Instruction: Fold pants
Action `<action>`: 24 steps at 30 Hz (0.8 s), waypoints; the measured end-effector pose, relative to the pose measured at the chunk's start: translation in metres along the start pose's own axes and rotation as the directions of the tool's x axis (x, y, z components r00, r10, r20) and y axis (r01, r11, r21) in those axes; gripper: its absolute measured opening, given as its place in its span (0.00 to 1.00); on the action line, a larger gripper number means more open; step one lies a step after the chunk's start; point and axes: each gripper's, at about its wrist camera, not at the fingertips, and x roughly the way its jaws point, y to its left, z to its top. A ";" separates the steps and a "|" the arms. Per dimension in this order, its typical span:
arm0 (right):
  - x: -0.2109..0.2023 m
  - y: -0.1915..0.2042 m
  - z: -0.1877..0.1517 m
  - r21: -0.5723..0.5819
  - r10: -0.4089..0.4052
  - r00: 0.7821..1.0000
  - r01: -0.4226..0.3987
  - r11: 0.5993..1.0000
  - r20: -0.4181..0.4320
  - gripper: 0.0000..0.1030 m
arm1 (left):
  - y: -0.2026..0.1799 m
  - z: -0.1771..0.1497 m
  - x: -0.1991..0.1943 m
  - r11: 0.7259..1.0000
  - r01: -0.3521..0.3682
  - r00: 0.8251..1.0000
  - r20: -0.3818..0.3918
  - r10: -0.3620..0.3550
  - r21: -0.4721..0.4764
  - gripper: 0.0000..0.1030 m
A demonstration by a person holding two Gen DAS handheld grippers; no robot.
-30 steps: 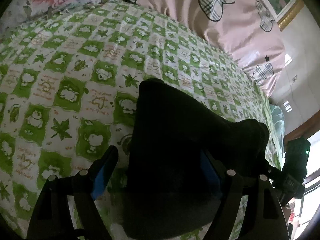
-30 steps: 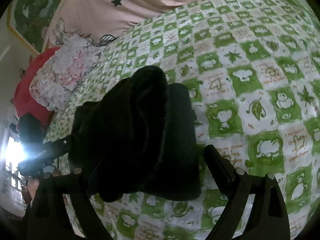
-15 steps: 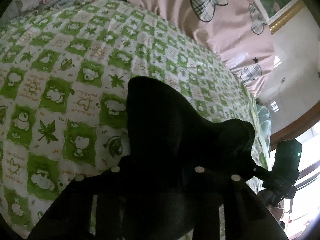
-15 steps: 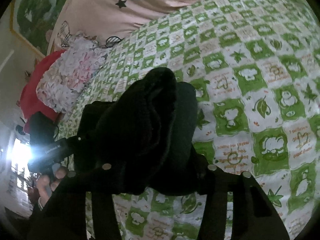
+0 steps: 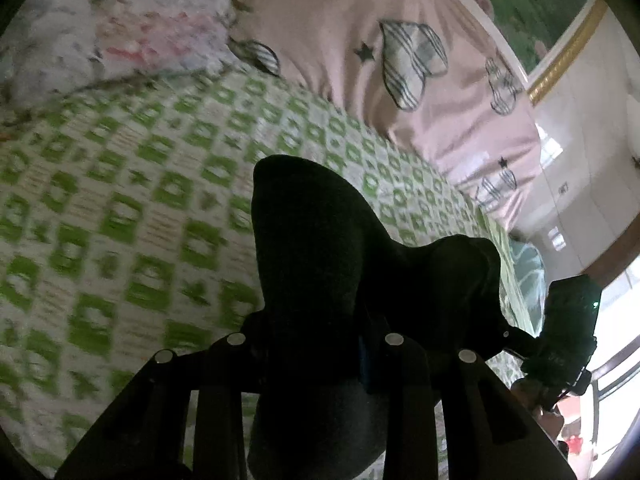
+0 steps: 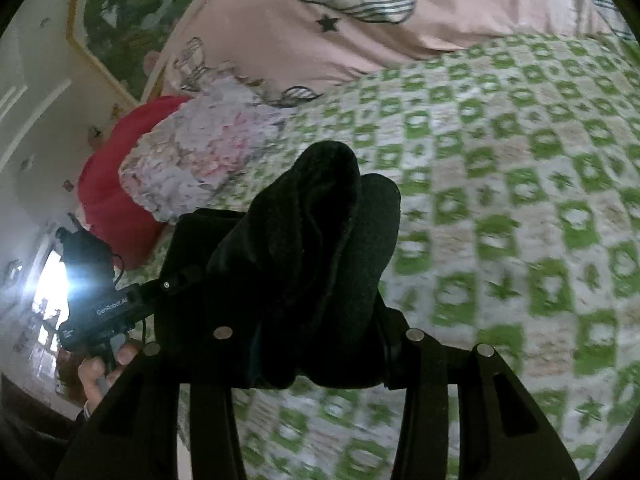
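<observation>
Gripping a thick fold of the black pants (image 5: 312, 248), the left claw (image 5: 316, 344) has just been closing and now sits clamped on the dark cloth, which fills the lower centre of the left wrist view and bulges up between the fingers. The right claw (image 6: 320, 340) has likewise just been closing and is pressed onto the other bunched end of the pants (image 6: 316, 248), low centre in the right wrist view. In each view the other claw shows at the frame edge, reaching into the same cloth: lower right (image 5: 568, 328) and lower left (image 6: 96, 312), with a hand (image 6: 100, 368) below it. The bundle hangs above the green checked bedsheet (image 5: 120, 220), its upper edge rounded and free. Open sheet spreads wide to the left in the left wrist view and to the right in the right wrist view. A pink quilt (image 5: 360, 40) bounds the sheet along the top, a floral pillow (image 6: 200, 148) lies at centre left with a red cushion (image 6: 108, 184) beyond it.
</observation>
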 end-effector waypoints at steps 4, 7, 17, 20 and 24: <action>0.020 0.020 0.007 -0.019 0.043 0.999 -0.043 0.999 -0.011 0.43 | 0.018 0.008 -0.021 0.999 -0.033 0.999 0.040 0.034 -0.018 0.30; 0.039 0.035 0.012 -0.036 0.065 0.998 -0.066 0.997 -0.027 0.43 | 0.033 0.012 -0.032 0.997 -0.074 0.995 0.065 0.076 -0.026 0.30; 0.095 0.058 0.025 -0.061 0.091 0.993 -0.095 0.994 -0.072 0.44 | 0.077 0.025 -0.035 0.987 -0.145 0.984 0.092 0.152 -0.076 0.30; 0.107 0.058 0.027 -0.062 0.087 0.993 -0.092 0.994 -0.082 0.43 | 0.083 0.028 -0.029 0.983 -0.166 0.981 0.093 0.173 -0.076 0.30; 0.122 0.057 0.029 -0.067 0.077 0.993 -0.083 0.994 -0.091 0.44 | 0.092 0.031 -0.021 0.980 -0.181 0.978 0.087 0.188 -0.082 0.30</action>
